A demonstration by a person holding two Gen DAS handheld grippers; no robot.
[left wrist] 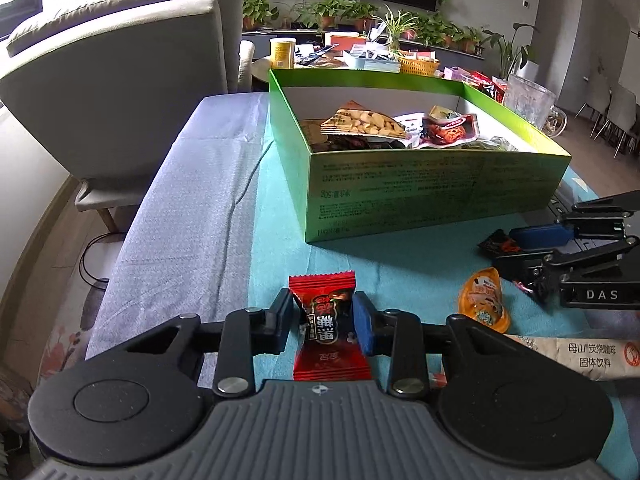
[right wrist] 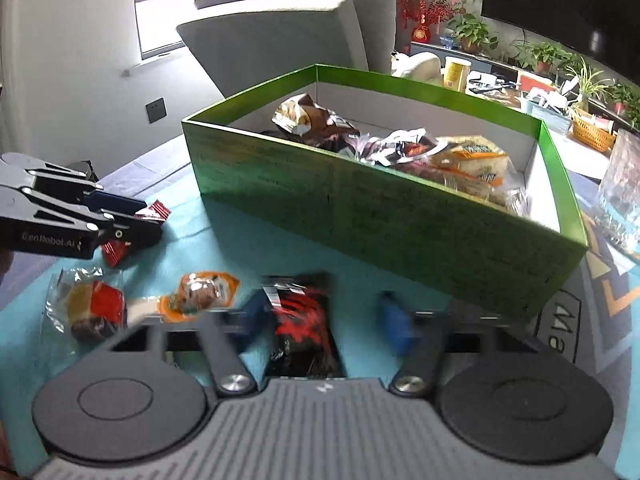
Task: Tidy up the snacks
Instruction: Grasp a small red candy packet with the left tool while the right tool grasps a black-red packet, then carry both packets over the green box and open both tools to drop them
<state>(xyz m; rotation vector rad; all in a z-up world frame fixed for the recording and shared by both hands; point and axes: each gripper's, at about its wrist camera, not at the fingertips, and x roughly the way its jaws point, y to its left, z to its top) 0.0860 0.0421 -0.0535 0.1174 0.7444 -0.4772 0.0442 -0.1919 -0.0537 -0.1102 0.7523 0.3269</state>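
My left gripper is shut on a red wrapped candy, low over the teal cloth; it also shows in the right wrist view. My right gripper is open and blurred by motion, with a black and red snack packet lying between its fingers, untouched on the right side. It shows in the left wrist view over the same packet. The green box holds several snack packs and stands just beyond both grippers.
An orange jelly pack and a beige coffee sachet lie on the teal cloth. A clear-wrapped cake lies at the left. A glass vase stands right of the box. A grey armchair stands left.
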